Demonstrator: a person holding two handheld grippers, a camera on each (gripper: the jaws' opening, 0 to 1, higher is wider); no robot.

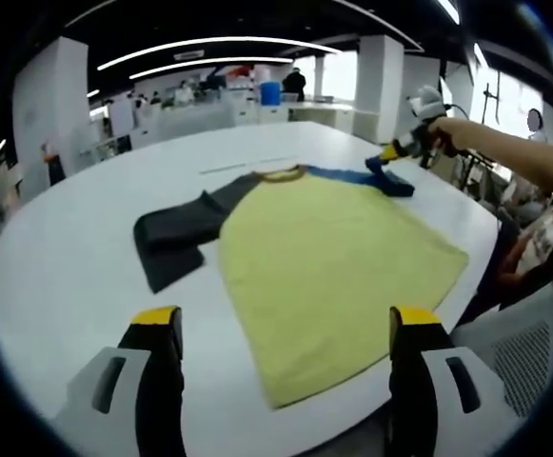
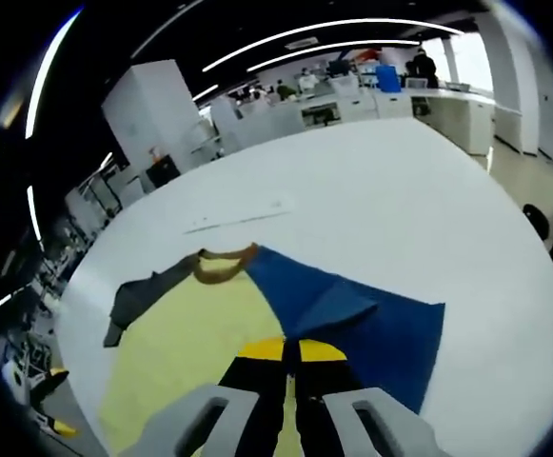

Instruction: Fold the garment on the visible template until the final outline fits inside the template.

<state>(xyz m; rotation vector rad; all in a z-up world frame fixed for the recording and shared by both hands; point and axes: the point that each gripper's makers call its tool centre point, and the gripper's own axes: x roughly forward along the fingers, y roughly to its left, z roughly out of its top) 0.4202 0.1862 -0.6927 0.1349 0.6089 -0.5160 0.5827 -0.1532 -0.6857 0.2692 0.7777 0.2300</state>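
A yellow T-shirt (image 1: pixel 333 257) lies flat on the white table (image 1: pixel 67 257), with a brown collar (image 1: pixel 281 174), a dark grey sleeve (image 1: pixel 171 238) and a blue sleeve (image 1: pixel 376 179). My left gripper (image 1: pixel 286 319) hangs open over the table's near side, its jaws astride the shirt's hem corner and apart from it. My right gripper (image 1: pixel 390 152), held by a person's hand, sits at the blue sleeve's outer end. In the right gripper view its jaws (image 2: pixel 290 350) are shut on the blue sleeve (image 2: pixel 362 319), which creases up toward them; the collar (image 2: pixel 224 264) lies beyond.
A faint thin line (image 2: pixel 243 216) marks the table behind the collar, also seen as a faint line (image 1: pixel 247 164) in the left gripper view. The table edge (image 1: pixel 485 214) runs close to the shirt's right side. A seated person (image 1: pixel 543 228) is there. Desks and pillars stand far behind.
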